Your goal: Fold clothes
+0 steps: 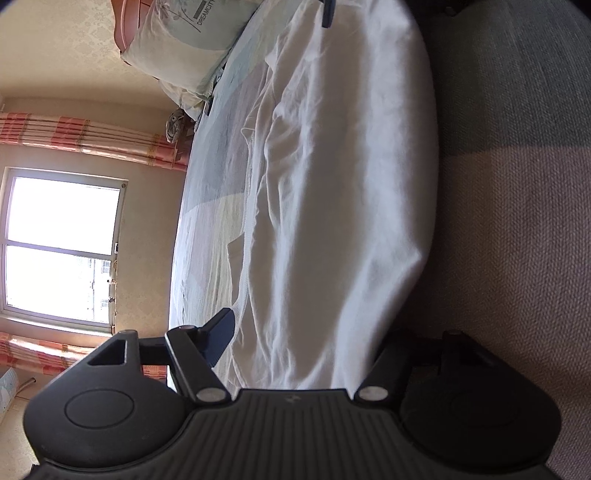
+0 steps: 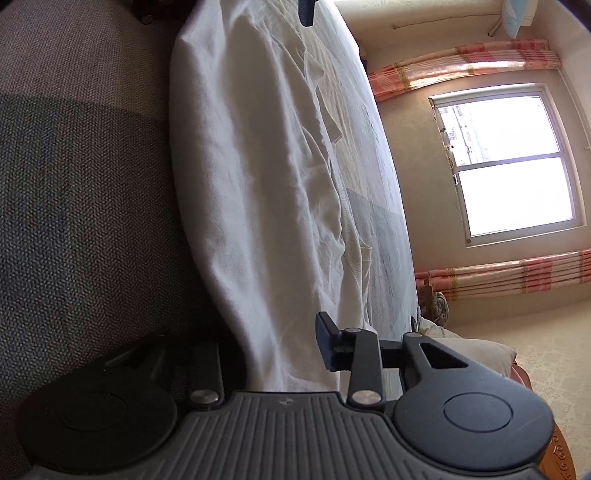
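Left gripper (image 1: 306, 332) stands wide apart, its jaws straddling the near end of a white garment (image 1: 332, 184) that lies crumpled along the bed (image 1: 210, 192); one finger (image 1: 221, 332) rests over the bed side of the cloth, the other is lost in shadow beyond the garment's fold on the side of the grey woven fabric (image 1: 517, 221). Whether the pads press the cloth cannot be told. Past the garment's hemmed edge the bed sheet runs bare toward the pillow (image 1: 181, 51), giving open room on that side. At the far end a dark fingertip of the other gripper (image 1: 327, 13) meets the cloth. This view alone shows the pillow.

Right gripper (image 2: 273, 343) is likewise spread, white garment (image 2: 258, 184) running between its jaws; one finger (image 2: 327, 339) sits just beside the cloth's bed-side edge, the opposite one dim against the grey woven fabric (image 2: 81, 184). Bare bed (image 2: 380, 229) lies beyond the hem, then the window (image 2: 509, 162) and curtains (image 2: 469, 62).
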A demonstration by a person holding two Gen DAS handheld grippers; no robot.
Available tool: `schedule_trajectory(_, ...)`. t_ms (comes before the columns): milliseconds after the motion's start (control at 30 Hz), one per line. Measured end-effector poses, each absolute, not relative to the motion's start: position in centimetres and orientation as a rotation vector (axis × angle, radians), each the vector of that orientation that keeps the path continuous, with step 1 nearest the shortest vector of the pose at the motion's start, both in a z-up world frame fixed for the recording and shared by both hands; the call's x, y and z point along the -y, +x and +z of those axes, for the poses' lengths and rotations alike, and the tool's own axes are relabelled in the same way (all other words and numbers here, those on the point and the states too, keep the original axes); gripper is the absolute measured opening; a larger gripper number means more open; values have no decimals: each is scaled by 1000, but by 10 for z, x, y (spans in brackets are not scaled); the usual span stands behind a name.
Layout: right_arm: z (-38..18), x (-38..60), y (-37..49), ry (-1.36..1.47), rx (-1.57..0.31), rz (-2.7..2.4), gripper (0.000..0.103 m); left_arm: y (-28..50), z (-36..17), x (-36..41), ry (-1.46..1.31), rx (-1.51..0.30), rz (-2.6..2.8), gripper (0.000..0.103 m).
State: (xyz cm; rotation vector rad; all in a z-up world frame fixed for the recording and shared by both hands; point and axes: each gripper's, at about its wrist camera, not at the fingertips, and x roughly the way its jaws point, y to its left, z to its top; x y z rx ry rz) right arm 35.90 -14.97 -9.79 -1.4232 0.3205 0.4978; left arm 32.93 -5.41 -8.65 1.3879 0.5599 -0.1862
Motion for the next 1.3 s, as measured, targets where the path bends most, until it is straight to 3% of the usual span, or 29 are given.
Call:
schedule_trajectory(33, -97, 150, 360, -1438, -316, 503, 41, 329, -87, 55, 1396, -561, -186, 68)
schedule_trajectory(167, -87, 150, 368, -1448, -295, 512, 67, 329, -89, 56, 1390, -572, -180, 64)
schedule_trajectory(300, -82, 150, 372, -1423, -321, 537, 67, 323, -91, 56, 1346, -593, -178, 43)
schedule_trajectory(333, -82, 150, 372, -1411, -327, 540, 63, 321, -93, 57, 1344, -593, -176, 40)
schedule_trajectory(400, -84, 150, 368, -1396, -334, 549, 52, 318, -99, 60, 1360, -598, -178, 18)
schedule_trajectory(433, -87, 150, 363, -1396, -337, 558, 38, 316, -102, 62, 1370, -601, -179, 13)
schedule_trajectory(467, -91, 150, 359, -1399, -343, 570, 18, 315, -105, 64, 1379, -605, -181, 7)
schedule_trajectory(500, -96, 149, 355, -1415, -345, 580, 8, 314, -107, 66, 1391, -608, -180, 4)
schedule_trajectory(700, -96, 150, 354, -1497, -314, 552, 13, 311, -105, 63, 1436, -621, -181, 15)
schedule_trajectory(733, -96, 154, 355, -1508, -303, 542, 20, 311, -106, 62, 1440, -618, -180, 15)
schedule_trajectory(800, -99, 159, 354, -1516, -289, 537, 20, 312, -109, 62, 1436, -619, -176, 9)
schedule_trajectory(833, -102, 159, 352, -1518, -288, 537, 20, 314, -109, 63, 1425, -628, -178, 7)
schedule_trajectory(867, -105, 158, 350, -1520, -286, 536, 9, 315, -109, 63, 1406, -640, -182, 1)
schedule_trajectory(1300, -59, 163, 355, -1333, -392, 594, 5, 316, -69, 43, 1305, -661, -271, 1)
